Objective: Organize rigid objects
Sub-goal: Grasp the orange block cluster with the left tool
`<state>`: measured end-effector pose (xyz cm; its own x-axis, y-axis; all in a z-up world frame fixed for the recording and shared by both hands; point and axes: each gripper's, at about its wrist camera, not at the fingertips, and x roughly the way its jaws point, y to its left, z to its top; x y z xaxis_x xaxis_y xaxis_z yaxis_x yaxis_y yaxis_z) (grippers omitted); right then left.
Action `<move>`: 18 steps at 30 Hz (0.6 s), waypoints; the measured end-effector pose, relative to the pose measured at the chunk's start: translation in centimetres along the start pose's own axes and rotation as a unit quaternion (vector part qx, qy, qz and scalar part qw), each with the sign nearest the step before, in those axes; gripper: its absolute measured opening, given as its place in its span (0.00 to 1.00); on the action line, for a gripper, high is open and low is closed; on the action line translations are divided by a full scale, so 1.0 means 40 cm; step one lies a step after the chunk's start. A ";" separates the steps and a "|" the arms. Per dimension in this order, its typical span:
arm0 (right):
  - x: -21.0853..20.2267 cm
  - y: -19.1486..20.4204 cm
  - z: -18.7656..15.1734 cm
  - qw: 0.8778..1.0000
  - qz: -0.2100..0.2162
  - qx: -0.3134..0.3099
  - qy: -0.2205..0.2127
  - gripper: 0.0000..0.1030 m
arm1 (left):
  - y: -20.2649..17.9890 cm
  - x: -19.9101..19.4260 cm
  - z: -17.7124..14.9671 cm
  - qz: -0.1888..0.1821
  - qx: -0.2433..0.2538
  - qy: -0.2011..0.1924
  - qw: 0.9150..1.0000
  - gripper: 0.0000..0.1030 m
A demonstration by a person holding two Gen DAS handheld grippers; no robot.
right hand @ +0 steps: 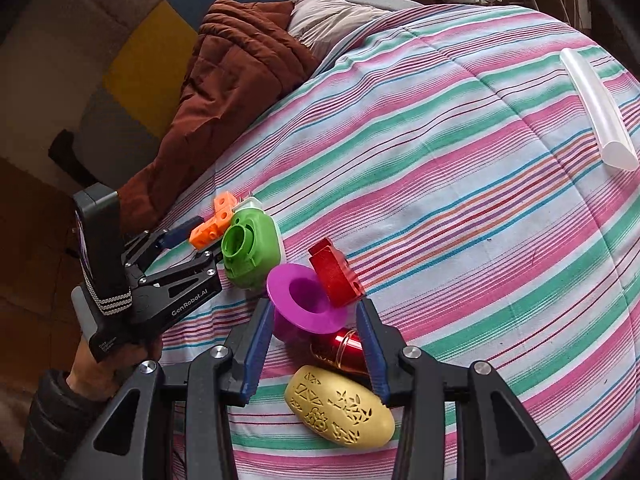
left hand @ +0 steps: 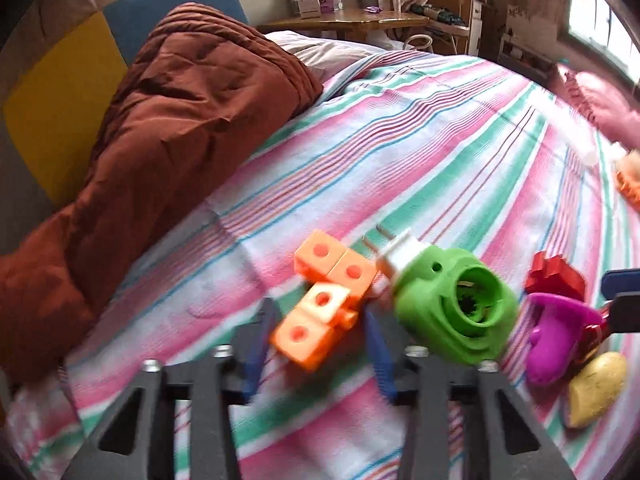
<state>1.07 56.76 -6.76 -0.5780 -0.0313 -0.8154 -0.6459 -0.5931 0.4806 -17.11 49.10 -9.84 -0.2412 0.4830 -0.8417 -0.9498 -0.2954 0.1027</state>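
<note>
An orange block piece lies on the striped bedsheet between the open fingers of my left gripper; it also shows in the right wrist view. A green round housing with a white plug sits just right of it. My right gripper is open around a purple flanged cup, a red block and a red-gold spool. A gold oval case lies below them. In the left wrist view the purple cup, red block and gold case sit at the right.
A brown quilt is bunched along the left of the bed. A clear tube lies far right on the sheet. A wooden table with boxes stands beyond the bed. An orange item lies at the right edge.
</note>
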 end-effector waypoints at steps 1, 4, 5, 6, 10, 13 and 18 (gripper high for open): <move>0.000 -0.001 0.001 1.000 -0.002 0.000 -0.001 0.42 | -0.006 -0.004 -0.006 0.007 -0.003 -0.001 1.000 0.40; -0.001 -0.003 0.002 1.000 -0.008 0.000 -0.004 0.42 | -0.022 -0.029 -0.039 0.015 -0.030 -0.001 0.999 0.39; -0.002 -0.003 0.003 1.000 -0.010 -0.001 -0.005 0.42 | -0.025 -0.040 -0.053 0.019 -0.043 -0.002 0.999 0.39; -0.003 -0.004 0.005 1.000 -0.012 -0.001 -0.007 0.42 | -0.028 -0.050 -0.068 0.021 -0.054 -0.002 0.998 0.39; -0.008 -0.009 0.010 1.000 -0.018 -0.002 -0.016 0.42 | -0.049 -0.098 -0.132 0.043 -0.094 -0.001 0.995 0.39; -0.016 -0.011 0.016 0.999 -0.018 0.000 -0.026 0.42 | -0.060 -0.139 -0.187 0.053 -0.124 -0.001 0.991 0.39; -0.017 -0.007 0.020 0.999 -0.015 -0.007 -0.032 0.42 | -0.091 -0.194 -0.281 0.059 -0.171 0.001 0.984 0.39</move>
<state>1.25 57.58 -6.07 -0.5892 0.0381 -0.8071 -0.6565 -0.6048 0.4507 -9.55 37.17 -9.63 -0.3459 0.4276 -0.8352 -0.7927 -0.6094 0.0163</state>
